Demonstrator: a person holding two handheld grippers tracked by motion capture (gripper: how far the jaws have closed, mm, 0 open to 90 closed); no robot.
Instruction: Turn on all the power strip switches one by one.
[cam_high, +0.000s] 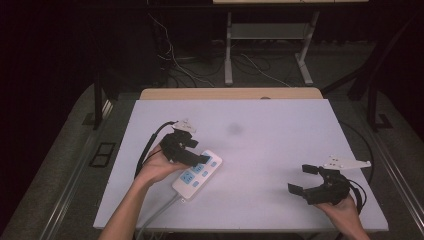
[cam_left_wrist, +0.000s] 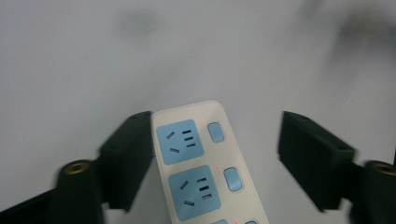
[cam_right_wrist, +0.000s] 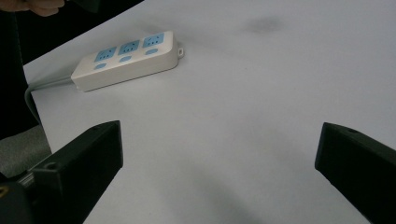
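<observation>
The left gripper (cam_high: 192, 156) sits over the far end of a power strip (cam_high: 197, 175) on the left half of the white table (cam_high: 280, 125), held by the left hand (cam_high: 157, 167); the strip is white with blue sockets and lies slantwise, its grey cord (cam_high: 155, 215) running off the near edge; the right gripper (cam_high: 303, 179) hovers well apart near the right corner, jaws spread with nothing between them, in the right hand (cam_high: 345, 205).

In the left gripper view the jaws stand wide on either side of the power strip (cam_left_wrist: 201, 163); the left jaw is just beside the strip's edge, the right jaw stands clear of it; two blue sockets face up, each with a small blue switch beside it.

In the right gripper view the jaws are open over bare table (cam_right_wrist: 243, 121); the power strip (cam_right_wrist: 126, 58) lies farther off at upper left, showing three sockets, three switches and the cord (cam_right_wrist: 46, 83) at one end.
</observation>
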